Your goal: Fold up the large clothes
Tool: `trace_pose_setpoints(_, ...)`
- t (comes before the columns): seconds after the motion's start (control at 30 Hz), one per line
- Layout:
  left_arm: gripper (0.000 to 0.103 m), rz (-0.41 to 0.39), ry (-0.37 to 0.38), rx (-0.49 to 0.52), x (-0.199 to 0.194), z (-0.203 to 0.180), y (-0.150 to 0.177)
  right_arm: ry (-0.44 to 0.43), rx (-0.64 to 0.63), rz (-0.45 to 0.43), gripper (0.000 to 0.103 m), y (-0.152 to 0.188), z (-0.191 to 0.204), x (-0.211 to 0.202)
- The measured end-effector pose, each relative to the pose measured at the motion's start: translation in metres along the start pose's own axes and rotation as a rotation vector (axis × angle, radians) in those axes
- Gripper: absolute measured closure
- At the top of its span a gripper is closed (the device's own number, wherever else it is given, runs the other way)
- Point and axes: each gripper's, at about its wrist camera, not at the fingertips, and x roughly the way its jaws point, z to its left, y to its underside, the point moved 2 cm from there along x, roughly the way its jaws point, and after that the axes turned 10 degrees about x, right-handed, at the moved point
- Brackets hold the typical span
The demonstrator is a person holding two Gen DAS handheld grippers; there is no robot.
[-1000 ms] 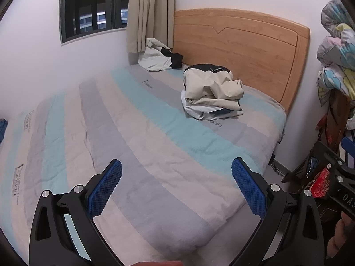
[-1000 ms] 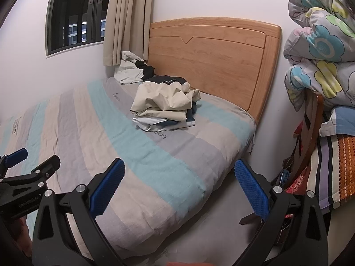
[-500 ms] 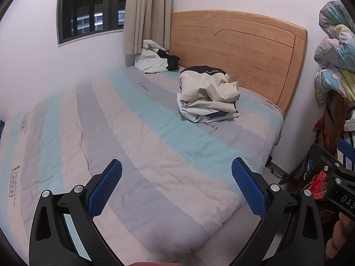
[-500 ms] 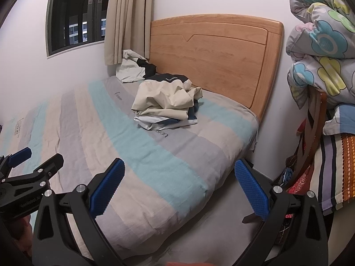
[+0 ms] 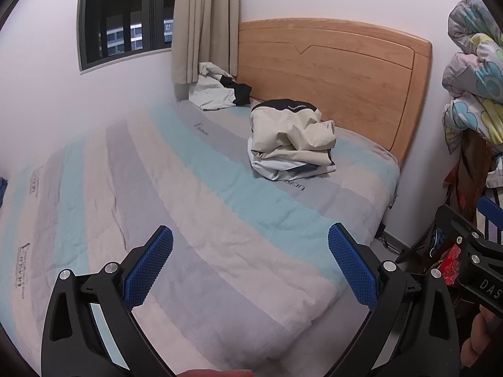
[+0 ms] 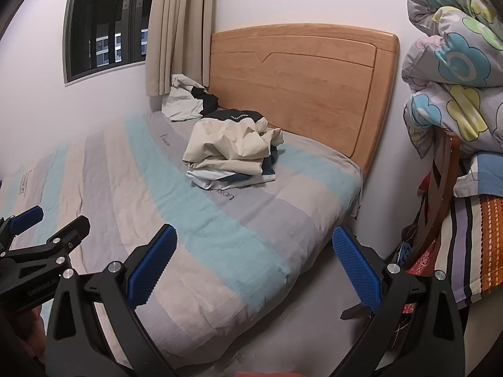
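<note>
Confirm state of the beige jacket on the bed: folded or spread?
Neither: the beige jacket sits bunched in a crumpled heap on the striped bed near the headboard, sleeves tucked in, creases irregular.

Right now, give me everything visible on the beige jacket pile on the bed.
The beige jacket is a crumpled heap, not folded, of thin, creased, shell-like fabric. A black collar band with small white lettering sits on top, toward the headboard. Beneath the beige layers, white lining and dark blue fabric show. It rests on the striped bedcover near the head of the bed, apart from the second garment in the corner. Neither gripper touches it; both are open and well short of it.
</note>
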Motion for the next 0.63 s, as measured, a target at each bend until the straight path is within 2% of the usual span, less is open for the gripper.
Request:
trace_pose_setpoints(0.3,0.006,-0.056,-0.005,0.002,-0.008,-0.003,-0.012,-0.001,-0.005,-0.008,0.008,-0.012,-0.002,0.003)
trace_pose_setpoints(0.47,0.006,-0.033,0.026,-0.013,-0.005,-0.003,-0.014,0.0,-0.002,-0.007,0.008,-0.016,-0.003,0.005)
trace_pose_setpoints(0.63,0.006,-0.026,0.019,0.0,-0.003,-0.004,-0.014,-0.001,0.002,-0.005,0.008,-0.017,-0.004,0.006)
